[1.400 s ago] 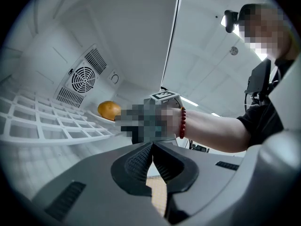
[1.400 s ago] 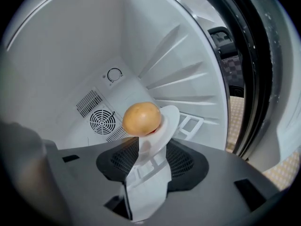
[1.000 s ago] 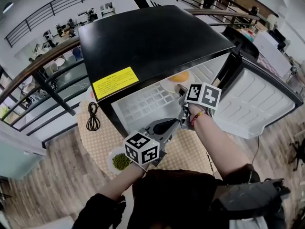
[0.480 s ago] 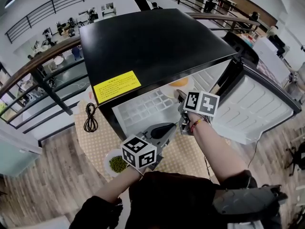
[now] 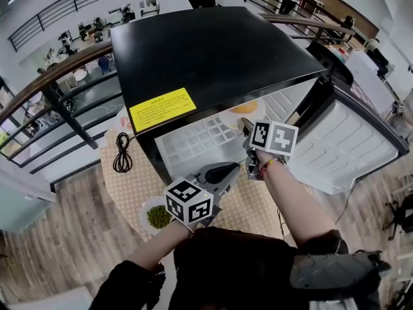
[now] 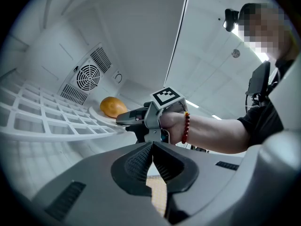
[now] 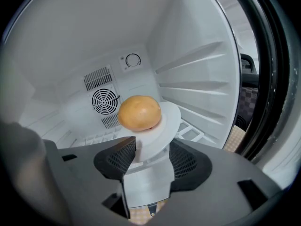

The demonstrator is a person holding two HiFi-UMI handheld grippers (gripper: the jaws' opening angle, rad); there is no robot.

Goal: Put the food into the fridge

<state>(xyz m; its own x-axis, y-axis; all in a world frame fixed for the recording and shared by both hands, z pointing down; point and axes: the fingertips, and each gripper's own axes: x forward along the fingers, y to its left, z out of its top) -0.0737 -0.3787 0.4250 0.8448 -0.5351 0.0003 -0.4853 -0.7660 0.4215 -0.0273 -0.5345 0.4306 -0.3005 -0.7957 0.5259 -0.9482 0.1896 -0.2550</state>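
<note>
The open black-topped fridge [image 5: 213, 50] holds a white plate [image 7: 167, 124] on its wire shelf [image 5: 193, 144], carrying a round golden-brown food [image 7: 139, 112]. The right gripper [image 7: 153, 146] flanks the plate's rim, jaws just opening. The left gripper [image 6: 152, 147] waits at the opening, closed and empty.

Round golden bun [image 7: 139, 112] on white plate [image 7: 170, 119] inside open black fridge [image 5: 206, 50]

L gripper [image 6: 152, 149] jaws together, empty. R gripper [image 7: 153, 146] jaws just opening, plate [image 7: 170, 119] rim between.
</note>
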